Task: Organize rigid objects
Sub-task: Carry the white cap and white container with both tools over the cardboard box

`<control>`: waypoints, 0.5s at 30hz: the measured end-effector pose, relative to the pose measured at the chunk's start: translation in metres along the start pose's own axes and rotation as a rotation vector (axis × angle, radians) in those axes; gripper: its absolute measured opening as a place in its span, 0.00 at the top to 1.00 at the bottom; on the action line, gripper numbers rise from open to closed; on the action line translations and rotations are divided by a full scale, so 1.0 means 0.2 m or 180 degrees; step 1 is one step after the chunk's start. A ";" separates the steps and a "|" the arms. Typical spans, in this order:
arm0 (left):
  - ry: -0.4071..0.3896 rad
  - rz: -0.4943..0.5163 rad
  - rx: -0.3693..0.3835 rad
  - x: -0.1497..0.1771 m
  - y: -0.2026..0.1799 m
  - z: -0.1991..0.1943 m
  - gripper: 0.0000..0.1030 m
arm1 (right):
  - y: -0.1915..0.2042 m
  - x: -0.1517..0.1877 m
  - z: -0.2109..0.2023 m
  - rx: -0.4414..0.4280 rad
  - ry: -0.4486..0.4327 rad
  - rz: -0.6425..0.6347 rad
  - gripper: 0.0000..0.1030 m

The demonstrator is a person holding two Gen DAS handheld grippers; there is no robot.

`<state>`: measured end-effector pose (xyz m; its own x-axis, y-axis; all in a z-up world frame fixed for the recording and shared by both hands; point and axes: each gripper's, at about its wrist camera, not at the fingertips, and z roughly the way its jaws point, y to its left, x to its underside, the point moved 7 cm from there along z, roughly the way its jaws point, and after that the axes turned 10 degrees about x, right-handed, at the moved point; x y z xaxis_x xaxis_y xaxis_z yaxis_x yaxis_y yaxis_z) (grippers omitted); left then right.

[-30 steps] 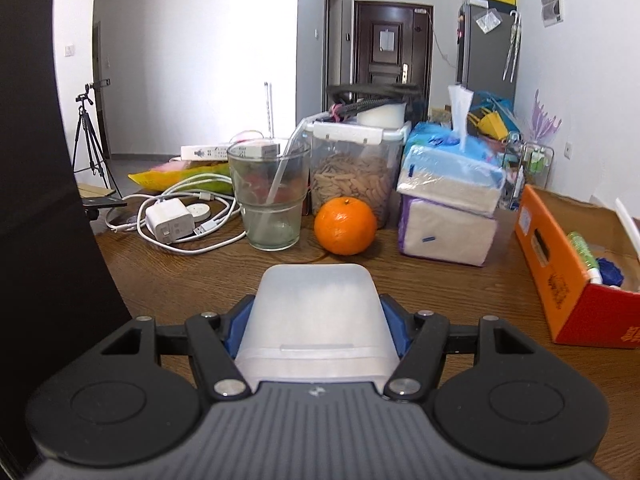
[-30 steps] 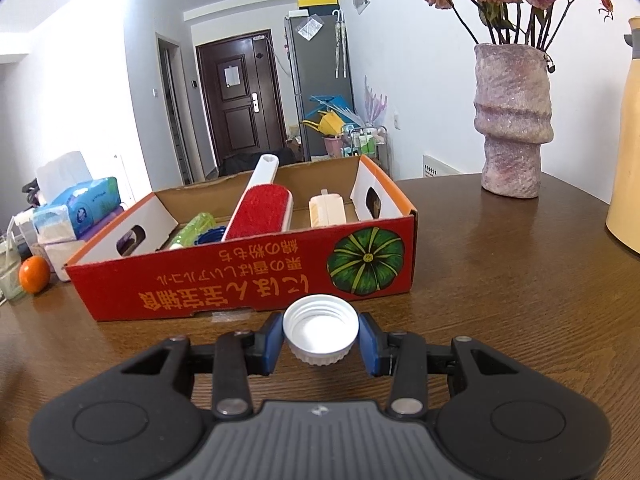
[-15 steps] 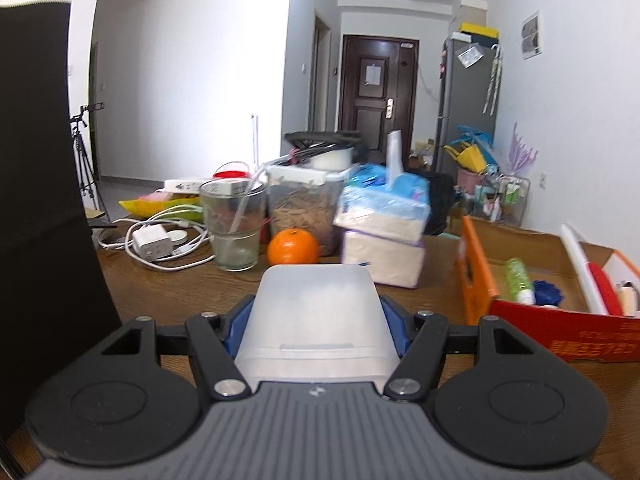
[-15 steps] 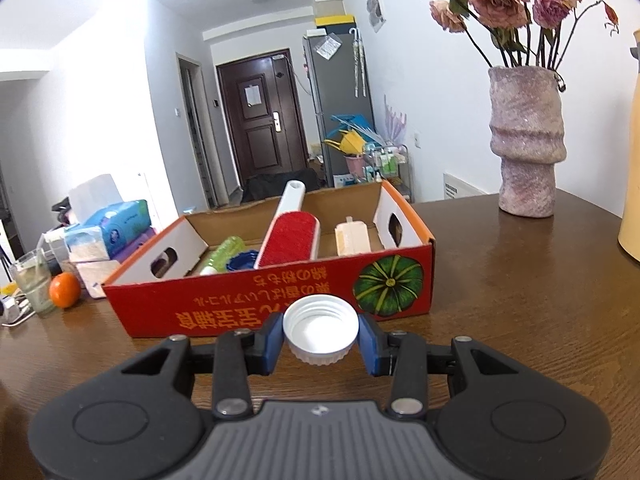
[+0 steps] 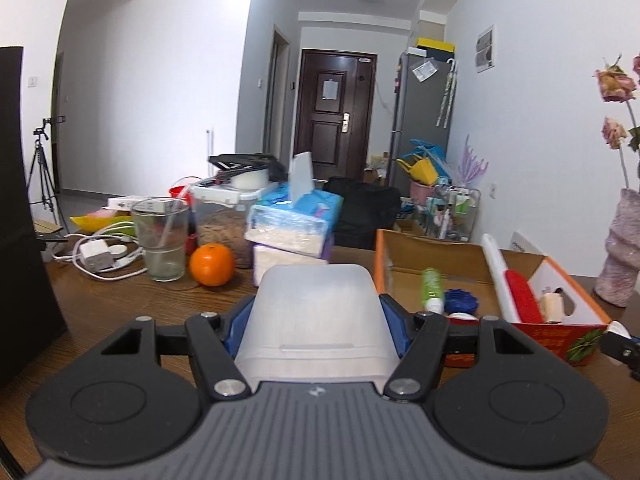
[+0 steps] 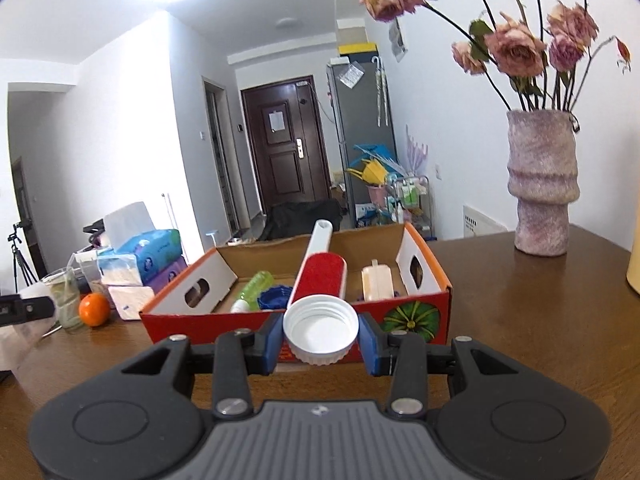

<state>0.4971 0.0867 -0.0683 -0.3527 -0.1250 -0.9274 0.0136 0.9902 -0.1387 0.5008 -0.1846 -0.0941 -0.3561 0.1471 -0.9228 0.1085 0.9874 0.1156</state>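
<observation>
My left gripper (image 5: 316, 322) is shut on a translucent white plastic container (image 5: 316, 312), held above the wooden table, left of the red cardboard box (image 5: 552, 338). My right gripper (image 6: 322, 338) is shut on a white screw cap (image 6: 321, 330), open side up, just before the near wall of the same red cardboard box (image 6: 404, 318). Inside the box lie a red lint brush with a white handle (image 6: 320, 276), a green bottle (image 6: 256, 288), a blue lid (image 6: 274, 298) and a cream block (image 6: 378, 282). The right gripper's tip (image 5: 620, 346) shows at the left view's right edge.
Left of the box stand stacked tissue packs (image 5: 290, 226), an orange (image 5: 211, 265), a glass with a straw (image 5: 161, 238), a food jar (image 5: 218, 224) and a white charger with cables (image 5: 96, 256). A vase with dried roses (image 6: 542, 184) stands at the right back. A dark panel (image 5: 24, 208) rises at left.
The left gripper with its container swung right and rose; the box came into its view and the orange and glass slid left. The right gripper rose with the cap, nearer the box.
</observation>
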 end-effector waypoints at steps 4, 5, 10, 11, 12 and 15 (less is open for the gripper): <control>0.0026 0.0046 0.0066 0.01 -0.10 0.02 0.36 | 0.01 -0.02 -0.02 -0.0011 -0.0080 -0.0049 0.62; 0.0026 0.0051 0.0096 0.00 -0.13 0.03 0.36 | 0.01 -0.03 -0.02 -0.0017 -0.0095 -0.0053 0.62; -0.0024 0.0048 0.0206 -0.03 -0.25 0.06 0.36 | 0.02 -0.08 -0.02 -0.0031 -0.0177 -0.0085 0.62; -0.0033 0.0049 0.0222 -0.03 -0.27 0.07 0.36 | 0.02 -0.08 -0.01 -0.0035 -0.0187 -0.0090 0.62; -0.0040 0.0050 0.0237 -0.04 -0.30 0.08 0.36 | 0.02 -0.09 -0.01 -0.0040 -0.0196 -0.0097 0.62; -0.0058 0.0079 0.0271 -0.05 -0.36 0.11 0.36 | 0.02 -0.10 0.02 -0.0036 -0.0228 -0.0106 0.62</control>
<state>0.5210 0.0147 -0.0568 -0.3341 -0.1023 -0.9370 0.1018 0.9844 -0.1438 0.5123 -0.1841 -0.0758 -0.2920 0.1101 -0.9501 0.0872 0.9923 0.0882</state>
